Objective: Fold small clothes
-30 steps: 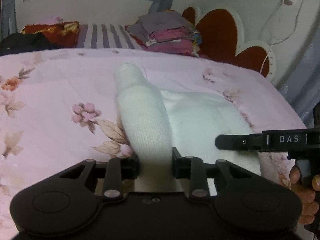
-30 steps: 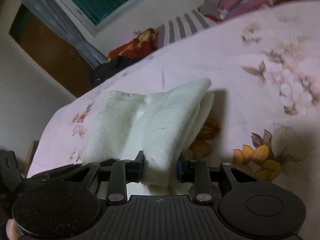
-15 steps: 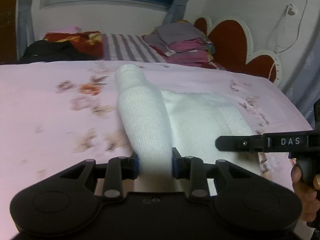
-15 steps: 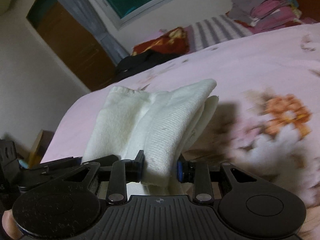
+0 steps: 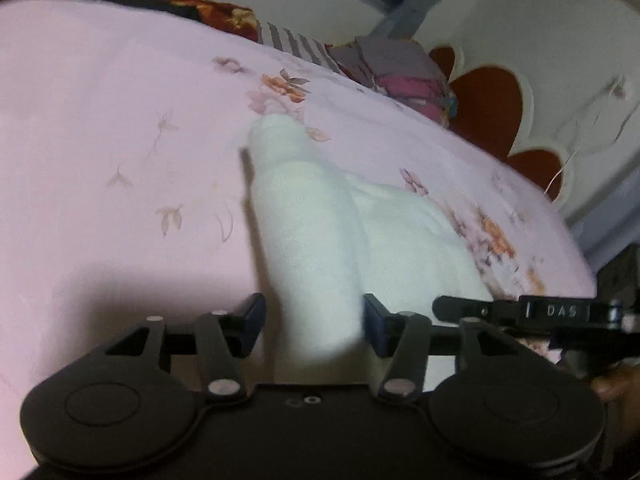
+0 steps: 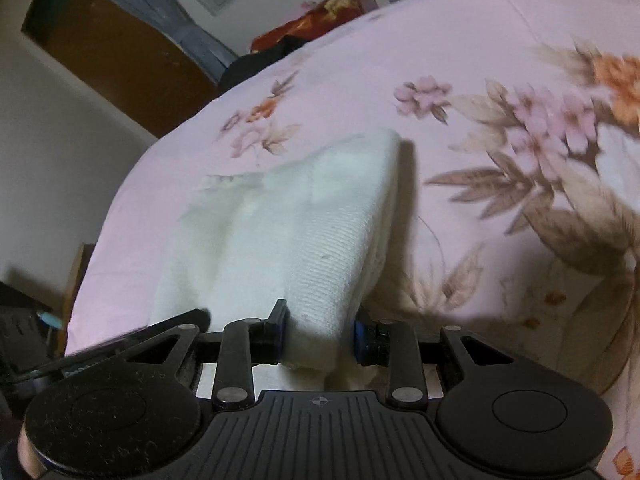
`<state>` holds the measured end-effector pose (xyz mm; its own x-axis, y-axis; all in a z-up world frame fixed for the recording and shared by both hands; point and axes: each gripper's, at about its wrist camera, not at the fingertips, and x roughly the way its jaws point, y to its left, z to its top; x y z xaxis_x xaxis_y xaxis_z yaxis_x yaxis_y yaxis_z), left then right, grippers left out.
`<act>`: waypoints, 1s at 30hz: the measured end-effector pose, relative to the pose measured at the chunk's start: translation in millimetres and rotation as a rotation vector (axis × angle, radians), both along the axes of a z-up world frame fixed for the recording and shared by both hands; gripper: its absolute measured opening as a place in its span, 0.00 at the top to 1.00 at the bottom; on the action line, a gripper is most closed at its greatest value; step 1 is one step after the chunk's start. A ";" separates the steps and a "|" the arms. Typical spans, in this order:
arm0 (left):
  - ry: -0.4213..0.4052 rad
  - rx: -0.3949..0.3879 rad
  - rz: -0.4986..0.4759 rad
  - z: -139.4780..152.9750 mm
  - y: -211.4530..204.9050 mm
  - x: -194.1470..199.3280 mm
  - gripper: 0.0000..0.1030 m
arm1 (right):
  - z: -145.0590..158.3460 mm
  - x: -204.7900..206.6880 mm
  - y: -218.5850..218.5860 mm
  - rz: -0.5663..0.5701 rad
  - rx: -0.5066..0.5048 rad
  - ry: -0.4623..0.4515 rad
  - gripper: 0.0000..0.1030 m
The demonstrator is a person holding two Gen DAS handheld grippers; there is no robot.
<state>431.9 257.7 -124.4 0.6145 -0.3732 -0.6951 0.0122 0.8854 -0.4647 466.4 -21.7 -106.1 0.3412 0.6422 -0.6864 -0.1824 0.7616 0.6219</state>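
Note:
A folded white knit garment (image 5: pixel 308 232) lies on the pink floral bedspread (image 5: pixel 120 128). One thick fold of it runs back between the fingers of my left gripper (image 5: pixel 314 320), whose jaws are opening; a gap shows between the left pad and the cloth. In the right wrist view the same white garment (image 6: pixel 288 224) rises as a ridge from my right gripper (image 6: pixel 318 334), which stays shut on its near edge. The right gripper's finger (image 5: pixel 500 312) reaches in from the right in the left wrist view.
A stack of folded grey and pink clothes (image 5: pixel 400 72) sits at the head of the bed by a red heart-shaped headboard (image 5: pixel 492 108). A striped cloth (image 5: pixel 288 40) and a red patterned pillow (image 5: pixel 212 12) lie behind. The bed's left edge (image 6: pixel 104 216) drops off near the garment.
Both grippers carried the white garment across the bedspread and lowered it. My left gripper's jaws have spread apart from the fold; the right gripper's grip is unchanged.

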 end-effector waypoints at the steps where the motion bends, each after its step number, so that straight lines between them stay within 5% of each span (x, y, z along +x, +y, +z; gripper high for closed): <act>1: -0.006 -0.015 -0.006 -1.8 1.8 -0.3 0.49 | -2.6 1.0 -1.2 -0.005 0.011 0.005 0.70; 5: -0.014 -0.064 -0.032 1.1 9.4 6.1 0.41 | -2.0 3.9 -4.3 0.008 0.015 0.013 0.60; 7: -0.042 -0.070 -0.017 3.3 21.1 10.3 0.35 | 2.4 7.3 -10.5 0.000 0.001 0.002 0.39; 14: -0.007 -0.266 0.043 -18.8 44.9 59.1 0.51 | -21.0 53.7 -27.0 -0.125 0.160 0.076 0.39; 15: -0.004 -0.293 0.048 -23.4 45.9 63.1 0.54 | -19.8 56.5 -25.9 -0.126 0.168 0.067 0.41; 16: -0.023 -0.316 0.050 -24.1 44.4 64.5 0.55 | -18.5 59.0 -22.4 -0.112 0.163 0.046 0.63; 17: -0.060 -0.324 0.043 -22.1 43.1 63.7 0.55 | -15.5 60.3 -19.1 -0.094 0.141 0.014 0.72; 20: -0.220 -0.302 0.011 -7.8 38.8 57.0 0.55 | -3.4 52.2 -13.3 -0.079 0.076 -0.151 0.75; 22: -0.215 -0.245 -0.003 -6.7 35.2 60.6 0.55 | -4.9 47.5 -12.6 -0.109 0.005 -0.202 0.75; 25: -0.072 -0.035 -0.008 -14.3 31.9 71.3 0.51 | -17.1 51.2 -11.2 -0.134 -0.105 -0.168 0.75; 30: -0.213 0.065 -0.015 35.0 36.0 28.2 0.48 | 24.0 28.4 -10.9 -0.131 -0.152 -0.277 0.75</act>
